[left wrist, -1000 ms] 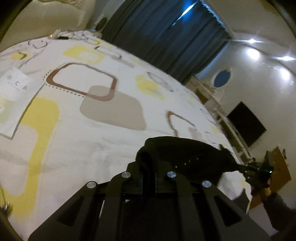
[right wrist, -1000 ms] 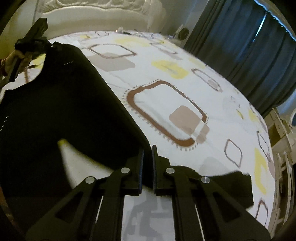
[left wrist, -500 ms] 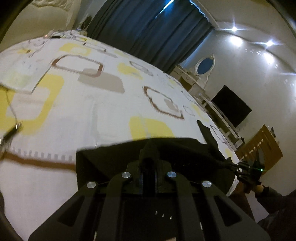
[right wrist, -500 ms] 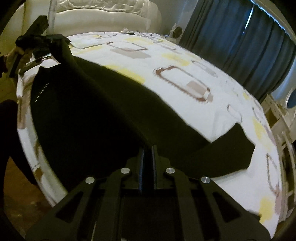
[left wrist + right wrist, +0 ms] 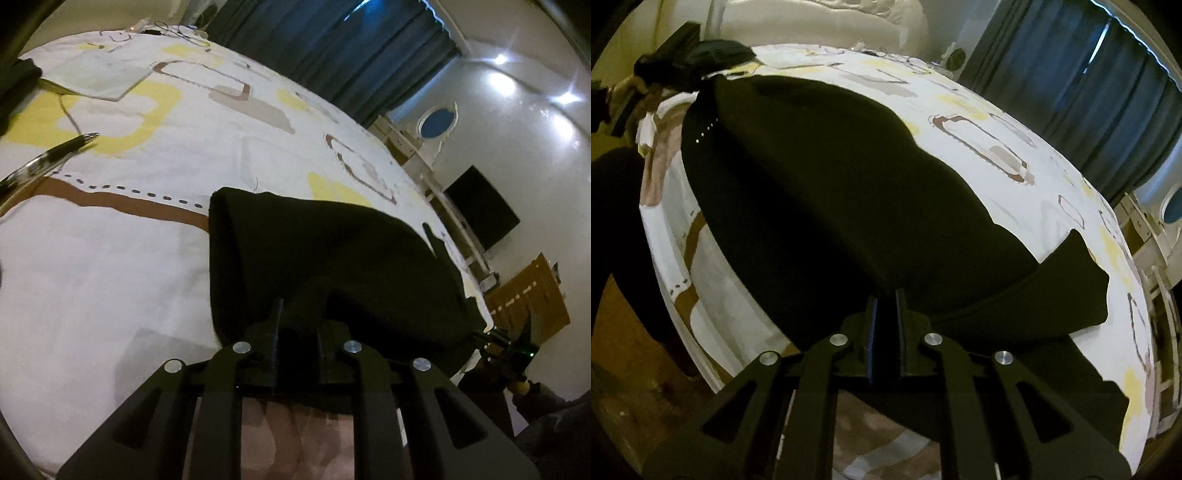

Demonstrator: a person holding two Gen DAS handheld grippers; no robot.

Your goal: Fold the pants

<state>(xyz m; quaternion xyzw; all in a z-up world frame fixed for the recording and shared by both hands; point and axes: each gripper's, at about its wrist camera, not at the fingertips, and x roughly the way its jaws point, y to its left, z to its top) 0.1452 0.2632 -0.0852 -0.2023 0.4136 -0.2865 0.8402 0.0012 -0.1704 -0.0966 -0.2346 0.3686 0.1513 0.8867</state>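
Black pants (image 5: 827,177) lie spread along the near edge of the bed (image 5: 1015,122), one leg end (image 5: 1082,280) sticking out to the right. My right gripper (image 5: 886,295) is shut on the pants' near edge. In the left wrist view my left gripper (image 5: 299,306) is shut on a bunched corner of the pants (image 5: 332,251), low over the sheet. The left gripper shows in the right wrist view (image 5: 683,55) at the pants' far end, and the right gripper in the left wrist view (image 5: 513,343).
A pen (image 5: 44,158) and a thin cord (image 5: 70,114) lie on the patterned sheet (image 5: 110,258) at left, with a paper sheet (image 5: 99,74) beyond. Dark curtains (image 5: 332,48), a white shelf (image 5: 417,147), a TV (image 5: 480,210) and a wooden cabinet (image 5: 532,299) stand past the bed.
Both grippers have come down toward the bed with the pants. The pants, held up in the air a second ago, now lie flatter on the sheet.
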